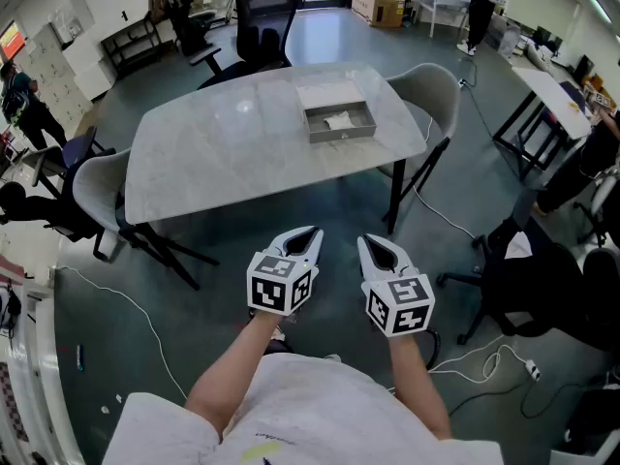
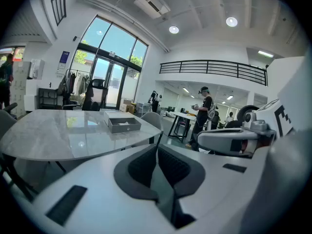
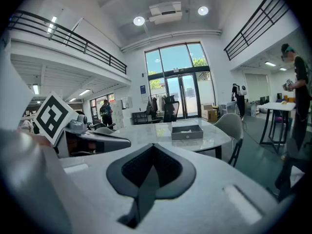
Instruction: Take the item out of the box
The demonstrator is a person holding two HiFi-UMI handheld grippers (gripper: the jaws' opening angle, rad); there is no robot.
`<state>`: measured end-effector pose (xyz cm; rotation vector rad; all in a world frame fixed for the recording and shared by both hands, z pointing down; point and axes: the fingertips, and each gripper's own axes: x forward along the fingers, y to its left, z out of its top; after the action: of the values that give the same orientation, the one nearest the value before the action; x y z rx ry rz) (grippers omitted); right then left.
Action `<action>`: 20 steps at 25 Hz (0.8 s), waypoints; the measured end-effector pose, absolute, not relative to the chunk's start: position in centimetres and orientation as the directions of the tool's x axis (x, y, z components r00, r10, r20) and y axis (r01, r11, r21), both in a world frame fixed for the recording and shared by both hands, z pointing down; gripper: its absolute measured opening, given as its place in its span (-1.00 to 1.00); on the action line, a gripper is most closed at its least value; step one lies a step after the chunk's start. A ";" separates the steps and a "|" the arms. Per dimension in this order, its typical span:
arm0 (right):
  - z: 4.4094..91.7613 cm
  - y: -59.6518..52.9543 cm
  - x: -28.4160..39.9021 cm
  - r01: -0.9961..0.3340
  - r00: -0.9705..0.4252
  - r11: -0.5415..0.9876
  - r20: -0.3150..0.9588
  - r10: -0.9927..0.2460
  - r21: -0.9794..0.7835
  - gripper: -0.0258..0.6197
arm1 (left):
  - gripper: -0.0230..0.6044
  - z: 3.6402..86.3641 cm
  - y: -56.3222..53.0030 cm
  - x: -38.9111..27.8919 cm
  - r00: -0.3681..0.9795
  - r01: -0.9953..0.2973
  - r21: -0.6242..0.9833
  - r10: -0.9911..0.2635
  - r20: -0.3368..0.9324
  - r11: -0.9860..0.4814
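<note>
A grey open box (image 1: 339, 122) sits on the far right part of a pale marble table (image 1: 213, 153), with a white item (image 1: 339, 120) lying inside it. The same box shows small in the left gripper view (image 2: 124, 125) and in the right gripper view (image 3: 187, 131). Both grippers hang side by side well short of the table, over the floor. My left gripper (image 1: 312, 231) is shut with nothing between its tips. My right gripper (image 1: 366, 241) is shut and empty too. The jaws meet at their tips in both gripper views.
Grey chairs stand at the table's left end (image 1: 97, 197) and right end (image 1: 436, 90). A black office chair (image 1: 263, 22) is behind the table. Cables (image 1: 484, 356) trail on the floor at right, near another black chair (image 1: 542, 289). People stand at the room's edges.
</note>
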<state>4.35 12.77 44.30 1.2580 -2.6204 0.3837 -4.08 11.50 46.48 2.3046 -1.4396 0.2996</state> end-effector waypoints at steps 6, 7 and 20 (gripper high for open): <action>44.9 12.8 5.2 -0.787 -0.613 0.597 0.305 -0.729 -0.154 -0.91 | -0.86 46.6 11.4 -3.1 0.446 -0.895 0.227 -0.807 0.388 -0.385; 45.0 12.7 5.3 -0.787 -0.613 0.597 0.308 -0.728 -0.155 -0.91 | -0.86 46.7 11.3 -3.0 0.446 -0.895 0.229 -0.806 0.389 -0.384; 45.8 7.6 5.6 -0.792 -0.604 0.593 0.335 -0.723 -0.148 -0.91 | -0.86 47.4 5.0 -2.5 0.468 -0.882 0.253 -0.796 0.384 -0.396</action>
<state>5.63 7.55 45.75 1.2513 -2.5832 0.4144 -2.55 5.05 47.38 2.3011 -1.4034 0.2802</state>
